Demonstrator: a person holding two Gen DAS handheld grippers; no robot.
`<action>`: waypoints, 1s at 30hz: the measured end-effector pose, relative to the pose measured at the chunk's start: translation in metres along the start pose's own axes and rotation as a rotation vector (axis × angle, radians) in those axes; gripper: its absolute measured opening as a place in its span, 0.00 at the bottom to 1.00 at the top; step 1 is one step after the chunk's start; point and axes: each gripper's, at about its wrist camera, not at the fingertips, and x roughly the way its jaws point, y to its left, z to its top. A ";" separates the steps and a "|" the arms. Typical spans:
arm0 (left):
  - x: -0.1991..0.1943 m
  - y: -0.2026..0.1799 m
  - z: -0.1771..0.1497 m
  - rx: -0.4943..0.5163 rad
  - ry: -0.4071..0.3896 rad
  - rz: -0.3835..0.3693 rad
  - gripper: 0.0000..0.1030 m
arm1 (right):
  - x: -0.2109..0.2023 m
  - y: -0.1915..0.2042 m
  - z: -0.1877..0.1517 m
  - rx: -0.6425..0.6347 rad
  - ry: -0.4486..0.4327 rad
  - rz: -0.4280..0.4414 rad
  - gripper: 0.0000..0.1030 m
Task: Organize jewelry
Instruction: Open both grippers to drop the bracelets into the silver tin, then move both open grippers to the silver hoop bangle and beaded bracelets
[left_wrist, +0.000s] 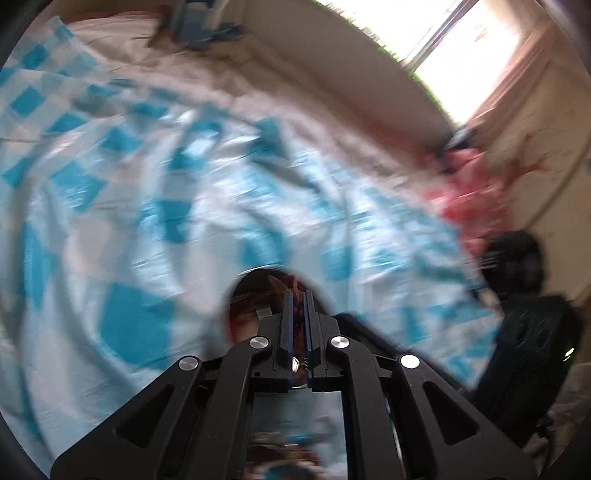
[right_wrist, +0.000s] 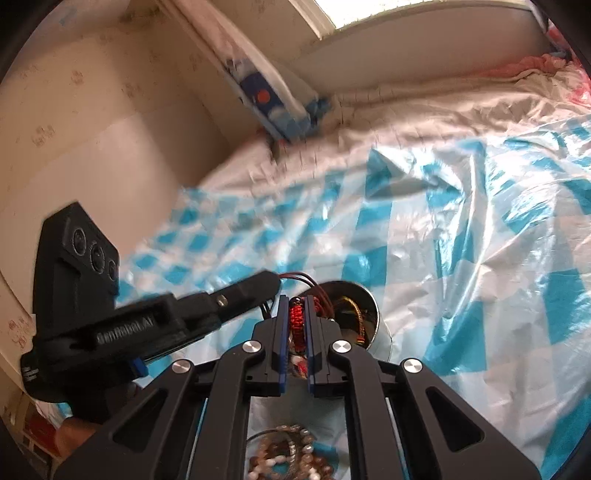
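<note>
Two tongs working over the metal bowl, sorting barely begun

Two pairs of tongs are meeting at one spot on the bed, and I am steering both. My right tongs are pinching a red woven cord bracelet between their blue pads, holding it just beside the rim of a shiny metal bowl. My left tongs, seen from the right wrist as a black unit reaching in from the left, are clenched nearly shut; thin dark red cords are trailing from their tip towards the bowl, and in the blurred left wrist view something reddish sits between the pads, so I judge they are gripping cord, though I cannot tell which piece.

Inside the bowl I am making out gold-coloured and dark strands, tangled together. Nearer the right wrist camera, a heap of pearl and brown bead bracelets is lying on the blue-and-white checked plastic sheet covering the bed.

By my reading, little is sorted yet: the bowl's contents are knotted, the bead heap is lying unsorted, and no separated piece is showing anywhere.
</note>
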 end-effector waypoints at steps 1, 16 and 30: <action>0.002 0.001 0.000 0.007 0.011 0.046 0.06 | 0.007 -0.002 0.000 0.006 0.015 -0.028 0.15; -0.021 0.012 -0.004 0.037 -0.028 0.263 0.47 | -0.011 -0.021 -0.002 0.032 -0.024 -0.178 0.33; -0.033 0.004 -0.011 0.162 -0.034 0.378 0.54 | -0.008 -0.002 -0.010 -0.038 -0.003 -0.178 0.50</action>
